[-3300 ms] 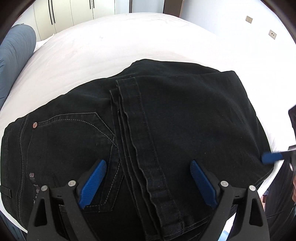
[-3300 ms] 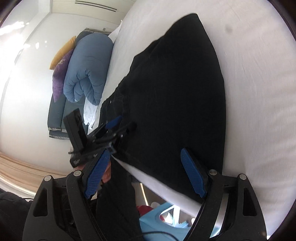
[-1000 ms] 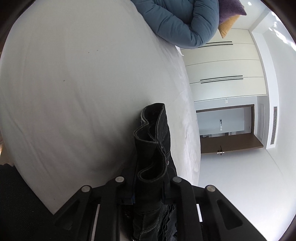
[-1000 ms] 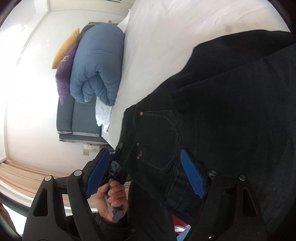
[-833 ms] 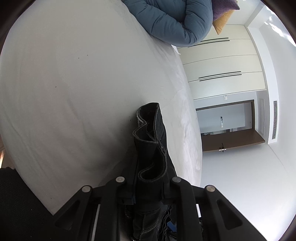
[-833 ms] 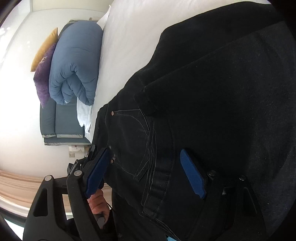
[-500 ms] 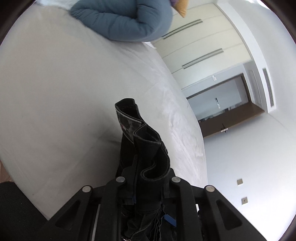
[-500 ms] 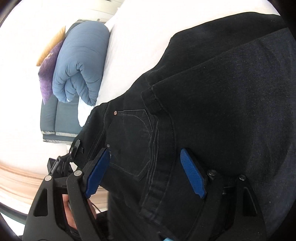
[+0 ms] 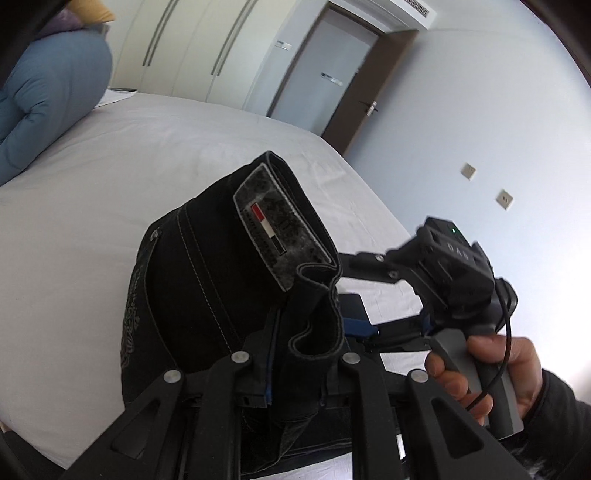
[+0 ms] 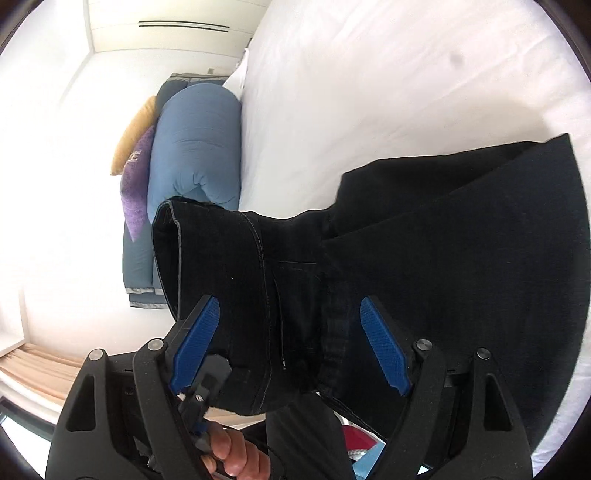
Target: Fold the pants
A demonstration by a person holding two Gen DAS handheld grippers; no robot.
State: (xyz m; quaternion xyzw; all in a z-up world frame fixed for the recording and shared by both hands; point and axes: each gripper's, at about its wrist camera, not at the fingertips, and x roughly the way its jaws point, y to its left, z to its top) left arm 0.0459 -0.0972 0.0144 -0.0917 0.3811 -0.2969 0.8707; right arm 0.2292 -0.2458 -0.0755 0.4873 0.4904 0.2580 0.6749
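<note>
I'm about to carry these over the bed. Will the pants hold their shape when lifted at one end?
Probably not. The waistband bunches into loops inside the shut left tool, so the pants look floppy. The rest drapes onto the bed, so it would likely sag. Thick stacked denim suggests some heft.

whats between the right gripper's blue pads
Black pants, a bunched fold, fill the gap; the right gripper is open, pads apart from the cloth. Right wrist view shows it.

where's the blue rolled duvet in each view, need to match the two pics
Left wrist view: the blue rolled duvet is at the far left edge, upper part, lying on the white bed.
Right wrist view: the duvet is left of centre, upper half, just above the raised end of the black pants.
Shared landmark: the yellow cushion beside the duvet.
</note>
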